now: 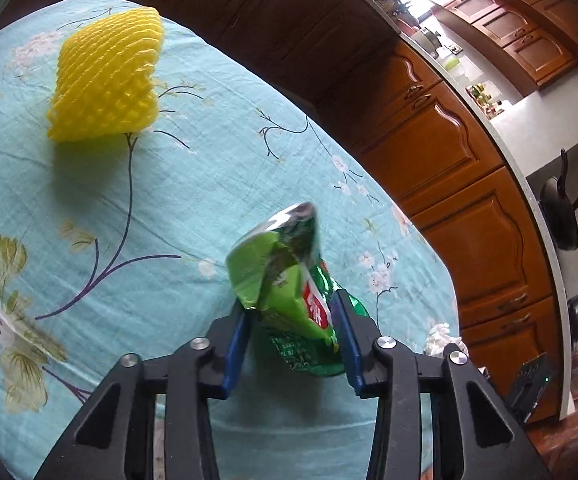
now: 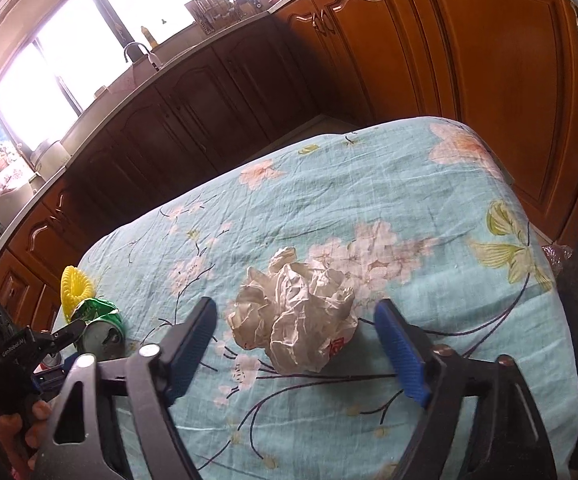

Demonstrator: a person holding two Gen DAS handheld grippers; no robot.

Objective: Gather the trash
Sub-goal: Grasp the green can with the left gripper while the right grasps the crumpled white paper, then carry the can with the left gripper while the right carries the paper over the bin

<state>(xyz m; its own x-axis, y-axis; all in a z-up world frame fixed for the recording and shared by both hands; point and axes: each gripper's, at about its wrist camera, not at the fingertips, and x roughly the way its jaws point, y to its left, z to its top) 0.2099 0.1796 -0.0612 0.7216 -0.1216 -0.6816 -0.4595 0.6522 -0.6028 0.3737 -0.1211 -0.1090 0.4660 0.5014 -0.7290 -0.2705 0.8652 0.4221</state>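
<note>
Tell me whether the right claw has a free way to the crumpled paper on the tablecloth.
Probably yes. The right claw stands open with the crumpled paper just ahead, between its two blue fingers. Nothing lies between them on the tablecloth; the crushed can sits off to the side.

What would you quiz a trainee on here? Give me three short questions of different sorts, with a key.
1. True or false: the fingers of the right gripper already press on the crumpled white wrapper.
2. What is clamped between the fingers of the left gripper? A. a glass bottle B. the crushed green can C. a banana peel
3. Which piece of trash on the tablecloth has neither gripper at it?

Key: 1. False: the fingers stand on either side of the wrapper, clear of it. 2. B. 3. The yellow foam net.
</note>
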